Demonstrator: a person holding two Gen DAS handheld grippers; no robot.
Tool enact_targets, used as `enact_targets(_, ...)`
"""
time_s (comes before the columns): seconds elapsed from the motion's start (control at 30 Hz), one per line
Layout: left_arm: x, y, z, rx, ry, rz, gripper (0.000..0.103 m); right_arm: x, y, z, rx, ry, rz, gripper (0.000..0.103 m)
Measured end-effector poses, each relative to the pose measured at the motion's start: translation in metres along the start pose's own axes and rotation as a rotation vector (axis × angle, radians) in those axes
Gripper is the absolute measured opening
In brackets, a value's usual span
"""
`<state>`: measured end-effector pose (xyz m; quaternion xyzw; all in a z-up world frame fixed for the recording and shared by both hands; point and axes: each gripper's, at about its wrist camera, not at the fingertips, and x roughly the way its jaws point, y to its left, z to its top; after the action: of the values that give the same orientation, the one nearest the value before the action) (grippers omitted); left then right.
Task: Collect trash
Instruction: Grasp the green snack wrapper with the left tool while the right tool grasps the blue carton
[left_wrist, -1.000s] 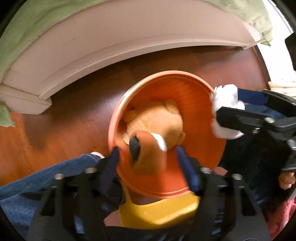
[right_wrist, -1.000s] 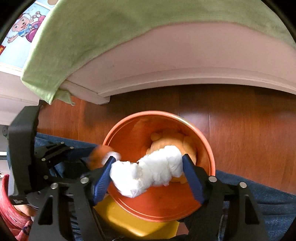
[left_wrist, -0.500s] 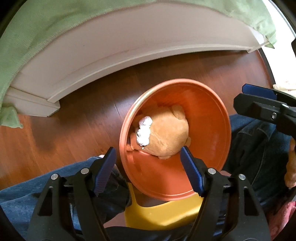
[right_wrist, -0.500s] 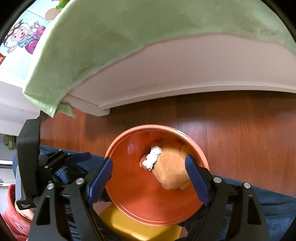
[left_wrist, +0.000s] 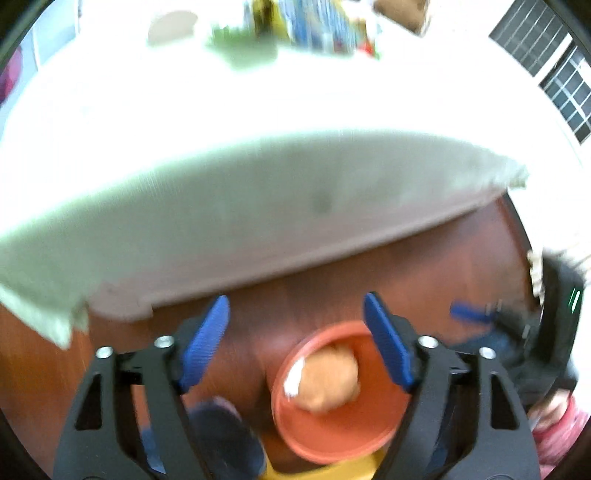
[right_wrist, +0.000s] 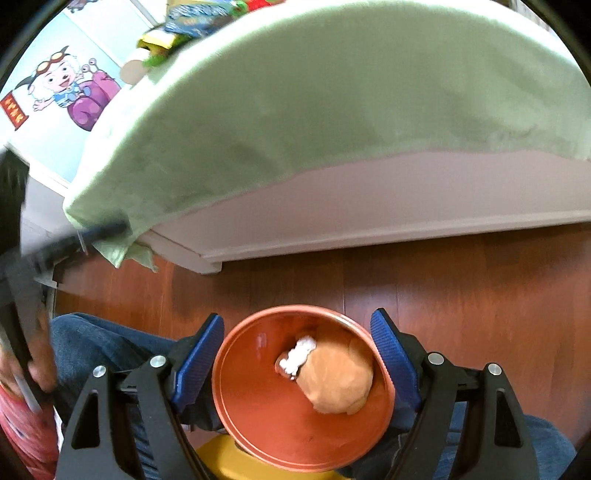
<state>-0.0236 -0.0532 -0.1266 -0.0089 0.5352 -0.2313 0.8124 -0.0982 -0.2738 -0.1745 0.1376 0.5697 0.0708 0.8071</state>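
Observation:
An orange bin (right_wrist: 258, 413) stands on the wooden floor below both grippers; it also shows in the left wrist view (left_wrist: 332, 435). Inside lie a tan plush toy (right_wrist: 340, 380) and a white crumpled tissue (right_wrist: 299, 356); both also show in the blurred left wrist view, the toy (left_wrist: 328, 384) and the tissue (left_wrist: 293, 380). My right gripper (right_wrist: 297, 354) is open and empty above the bin. My left gripper (left_wrist: 295, 343) is open and empty, higher up and left of the bin's middle. The right gripper shows blurred at the right of the left wrist view (left_wrist: 469, 312).
A low table draped in a green cloth (right_wrist: 332, 110) fills the area ahead, with its pale frame (right_wrist: 369, 221) near the floor. Colourful items (right_wrist: 184, 26) lie on top. My jeans-clad legs (right_wrist: 103, 347) flank the bin. A yellow object (right_wrist: 225, 461) sits under it.
Both grippers have risen and pulled back from the bin, the left one much more and fast, blurring its view. The tissue and the toy stay in the bin.

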Motion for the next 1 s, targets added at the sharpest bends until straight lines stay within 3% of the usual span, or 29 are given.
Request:
enact_targets(0.17,-0.026,0.009,0.06,-0.011,-0.151,0.043,0.079,-0.011,0.005,0.004,-0.015,-0.04,0.017,0.081)
enact_targets(0.27,-0.024,0.008,0.093,0.006,-0.201,0.124,0.079,-0.015,0.004,0.006,-0.014,-0.052,0.024,0.081)
enact_targets(0.47,-0.004,0.001,0.144,0.062,-0.235,0.223,0.079,-0.018,0.005,0.005,0.003,-0.072,0.033,0.081)
enact_targets(0.6,0.018,0.0,0.172,0.091,-0.2,0.271,0.078,-0.018,0.002,0.005,0.014,-0.078,0.037,0.081)
enact_targets(0.7,0.032,0.008,0.188,0.084,-0.161,0.279,0.053,-0.019,0.001,0.005,0.018,-0.084,0.036,0.081)
enact_targets(0.83,0.03,0.019,0.193,0.046,-0.16,0.249,0.038,-0.021,-0.002,0.005,0.024,-0.093,0.033,0.081)
enact_targets(1.0,0.009,0.021,0.191,0.064,-0.21,0.258,0.033,-0.021,-0.002,0.008,0.023,-0.095,0.033,0.081)
